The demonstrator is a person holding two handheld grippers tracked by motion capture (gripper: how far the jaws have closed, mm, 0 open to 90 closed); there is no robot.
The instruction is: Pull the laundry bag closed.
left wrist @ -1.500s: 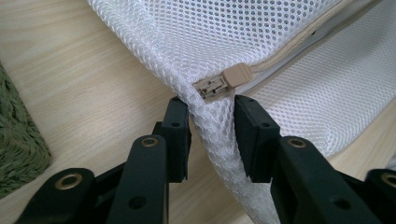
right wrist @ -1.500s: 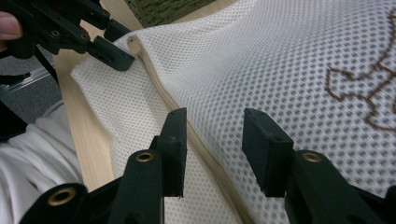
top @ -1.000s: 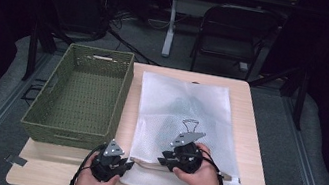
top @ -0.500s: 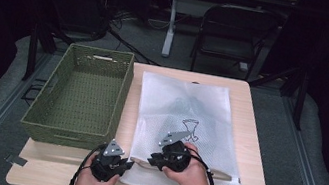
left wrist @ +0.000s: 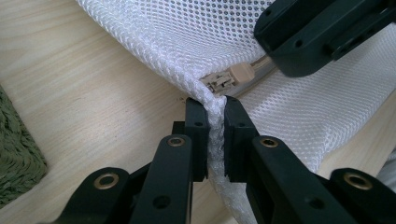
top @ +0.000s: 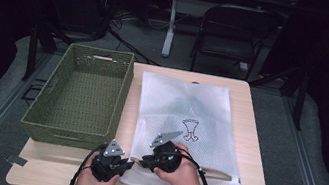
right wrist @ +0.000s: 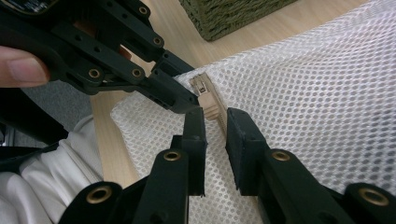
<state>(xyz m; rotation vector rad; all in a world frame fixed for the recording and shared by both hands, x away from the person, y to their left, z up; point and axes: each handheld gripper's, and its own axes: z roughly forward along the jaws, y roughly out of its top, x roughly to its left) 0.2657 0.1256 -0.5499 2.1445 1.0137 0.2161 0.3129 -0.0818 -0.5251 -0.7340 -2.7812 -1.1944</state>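
**Zip pull just ahead of the right jaws**

At the tabletop's near edge, the left gripper (left wrist: 215,135) pinches the mesh bag (top: 183,121) corner. The zip pull (right wrist: 208,95) lies just beyond the right gripper (right wrist: 215,128), whose narrowed jaws straddle the zip line, gripping nothing yet.

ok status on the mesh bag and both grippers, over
Left hand-held gripper shut on mesh bag corner. Right hand-held gripper just closing, zipper pull between its jaws, grip unclear. Nothing in the way.
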